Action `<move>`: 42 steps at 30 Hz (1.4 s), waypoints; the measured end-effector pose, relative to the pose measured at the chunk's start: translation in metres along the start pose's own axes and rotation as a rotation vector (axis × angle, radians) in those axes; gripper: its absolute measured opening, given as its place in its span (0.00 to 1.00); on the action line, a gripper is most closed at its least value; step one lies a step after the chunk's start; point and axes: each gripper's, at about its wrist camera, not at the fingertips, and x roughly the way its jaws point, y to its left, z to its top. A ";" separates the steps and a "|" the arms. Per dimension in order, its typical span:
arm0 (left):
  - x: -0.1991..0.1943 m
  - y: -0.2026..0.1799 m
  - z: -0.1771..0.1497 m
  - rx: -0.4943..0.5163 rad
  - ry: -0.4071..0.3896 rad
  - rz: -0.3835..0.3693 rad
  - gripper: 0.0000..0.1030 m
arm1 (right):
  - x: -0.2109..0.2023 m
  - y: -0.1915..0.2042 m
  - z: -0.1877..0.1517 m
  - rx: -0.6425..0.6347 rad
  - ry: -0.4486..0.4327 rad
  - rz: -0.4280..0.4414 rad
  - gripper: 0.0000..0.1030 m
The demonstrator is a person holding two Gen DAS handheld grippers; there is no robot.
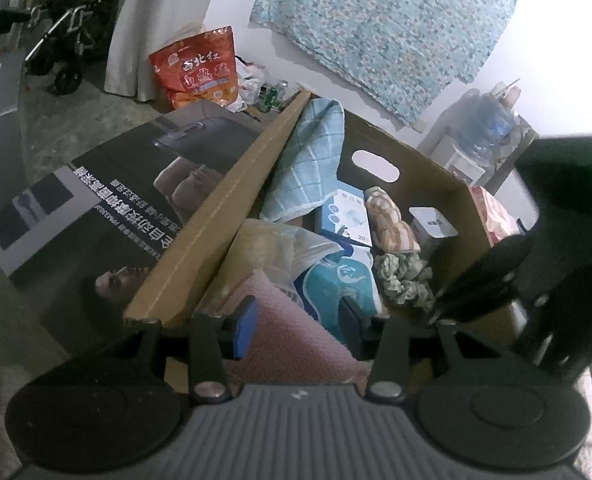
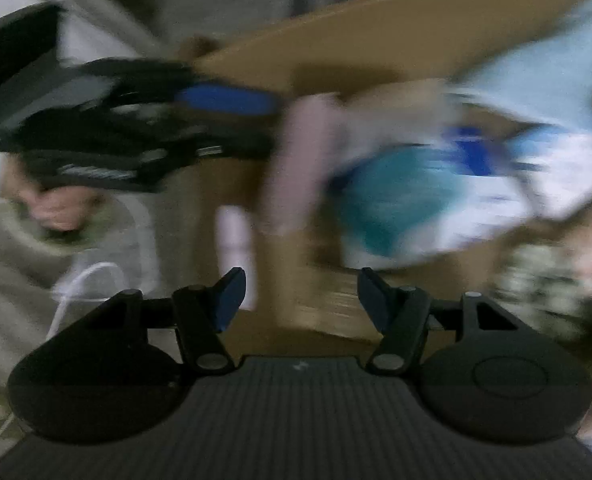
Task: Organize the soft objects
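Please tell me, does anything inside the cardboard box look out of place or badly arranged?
Yes. The light blue checked towel is not folded; it hangs crumpled over the cardboard box edge. The green patterned cloth lies bunched at the bottom. The left tongs hold a pink cloth.

Background objects around the work area.
An orange printed bag stands on the floor by the white wall; a patterned teal cloth hangs above; a folded wheelchair sits far left; bottles crowd a stand at right.

Right-wrist view heavily motion-blurred
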 end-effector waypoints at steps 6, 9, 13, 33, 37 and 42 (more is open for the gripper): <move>-0.004 0.006 0.001 -0.020 -0.002 -0.001 0.44 | 0.017 -0.038 0.006 0.206 0.009 0.150 0.50; -0.004 0.007 0.002 -0.024 -0.003 -0.001 0.44 | 0.030 -0.050 0.004 0.295 0.067 0.168 0.50; -0.003 0.007 0.003 -0.025 -0.003 -0.003 0.44 | 0.035 -0.052 0.004 0.305 0.110 0.119 0.46; -0.005 0.009 0.002 -0.027 -0.010 -0.006 0.48 | 0.021 -0.022 0.010 0.263 0.172 -0.368 0.80; -0.005 0.008 0.003 -0.022 -0.006 -0.002 0.50 | 0.042 -0.011 0.015 0.241 0.194 -0.346 0.80; -0.005 0.008 0.003 -0.023 -0.007 -0.002 0.50 | 0.051 0.013 0.007 0.091 0.203 -0.475 0.71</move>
